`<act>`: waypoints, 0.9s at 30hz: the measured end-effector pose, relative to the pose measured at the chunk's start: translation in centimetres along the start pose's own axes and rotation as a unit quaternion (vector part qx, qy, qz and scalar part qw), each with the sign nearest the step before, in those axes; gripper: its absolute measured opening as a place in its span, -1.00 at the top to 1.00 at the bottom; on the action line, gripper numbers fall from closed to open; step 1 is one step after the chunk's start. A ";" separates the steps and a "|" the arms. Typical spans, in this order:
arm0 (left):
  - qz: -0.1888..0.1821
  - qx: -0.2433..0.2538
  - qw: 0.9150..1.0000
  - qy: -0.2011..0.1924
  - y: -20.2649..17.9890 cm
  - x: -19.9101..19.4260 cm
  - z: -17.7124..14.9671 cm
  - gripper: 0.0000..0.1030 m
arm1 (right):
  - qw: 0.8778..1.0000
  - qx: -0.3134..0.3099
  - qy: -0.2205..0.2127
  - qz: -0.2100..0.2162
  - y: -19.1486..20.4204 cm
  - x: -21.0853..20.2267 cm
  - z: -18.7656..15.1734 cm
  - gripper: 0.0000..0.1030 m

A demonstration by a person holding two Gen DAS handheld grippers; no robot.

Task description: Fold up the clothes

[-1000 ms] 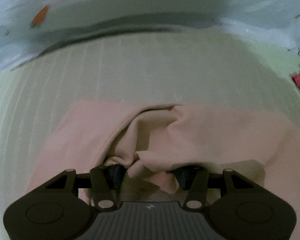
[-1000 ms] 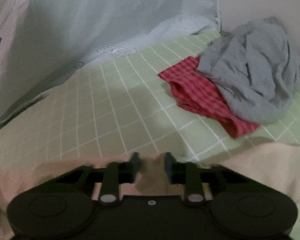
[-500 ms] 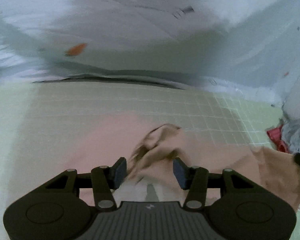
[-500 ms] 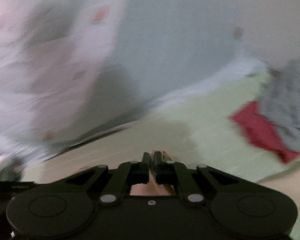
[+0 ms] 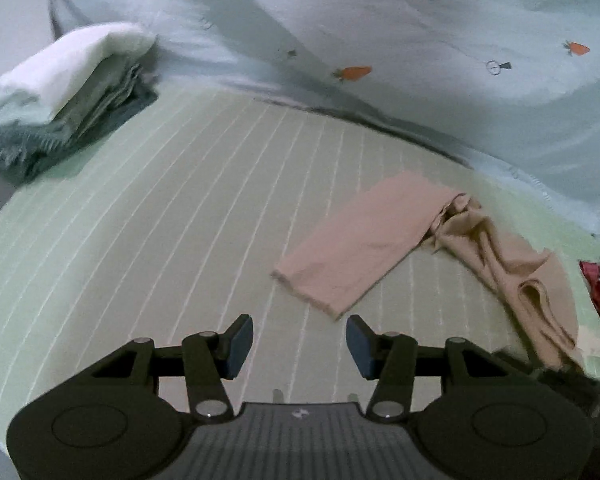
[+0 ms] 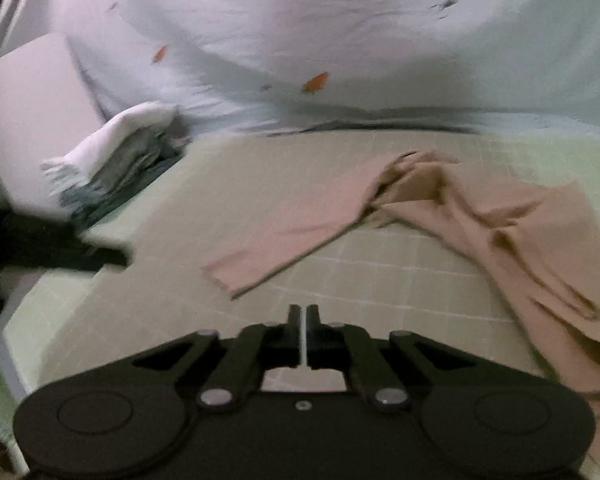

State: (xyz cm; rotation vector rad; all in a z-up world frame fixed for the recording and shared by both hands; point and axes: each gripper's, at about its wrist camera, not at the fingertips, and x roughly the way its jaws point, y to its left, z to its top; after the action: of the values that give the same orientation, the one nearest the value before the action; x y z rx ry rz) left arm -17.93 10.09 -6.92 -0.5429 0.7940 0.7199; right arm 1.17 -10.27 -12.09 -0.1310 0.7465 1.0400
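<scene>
**Both grippers clear of the pink trousers**

Green checked bedsheet (image 5: 148, 240) fills both views, with a carrot-print quilt (image 5: 420, 40) banked up behind it.

Left gripper (image 5: 300, 344): its blue pads (image 5: 240, 340) stand well apart with nothing between them, only bare sheet. Right gripper (image 6: 303, 320): fingers together, a thin slit between them, gripping nothing.

Pink trousers (image 5: 364, 240) lie on the sheet beyond both sets of fingers, touched by neither. One leg lies flat and straight, its hem nearest the left gripper; the waist is bunched at the far end, and the other leg trails off twisted and creased. Well beyond the trousers, against the quilt, sits a folded stack (image 5: 72, 92); at the opposite edge a scrap of red cloth (image 5: 598, 292) shows.

Both grippers point down at a slant over the sheet, short of the flat leg's hem.

To fold well, I judge the twisted leg should be straightened first, then laid over the flat one, seams matched, before halving.
</scene>
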 end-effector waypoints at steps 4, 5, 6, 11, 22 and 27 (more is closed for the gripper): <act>-0.006 -0.006 1.000 0.014 0.2 0.5 -1.0 -0.03 | 0.993 0.080 -0.031 -0.077 -4.4 -2.2 0.3 0.64; -0.011 0.001 1.000 0.011 -0.3 0.3 -1.0 -0.03 | 0.989 0.104 -0.039 -0.098 -5.7 -2.8 0.4 0.62; -0.016 0.008 1.000 0.009 -0.7 0.2 -1.1 -0.03 | 0.984 0.127 -0.047 -0.116 -7.1 -3.4 0.5 0.58; -0.035 0.036 0.999 0.006 -3.1 0.2 -1.3 -0.04 | 0.958 0.226 -0.072 -0.162 -13.8 -4.9 0.4 0.26; -0.027 0.047 0.999 0.007 -3.7 0.7 -1.0 -0.04 | 0.948 0.291 -0.064 -0.116 -17.7 -1.9 1.6 0.99; -0.019 0.034 0.999 0.006 -2.2 0.5 -0.7 -0.04 | 0.958 0.255 -0.063 -0.114 -14.9 -1.5 2.8 0.99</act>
State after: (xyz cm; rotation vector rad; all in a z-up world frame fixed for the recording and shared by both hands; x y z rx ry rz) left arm -16.35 8.40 -7.32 -0.5004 0.8150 0.6520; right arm 14.32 -17.97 -12.60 0.2867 0.8396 0.6046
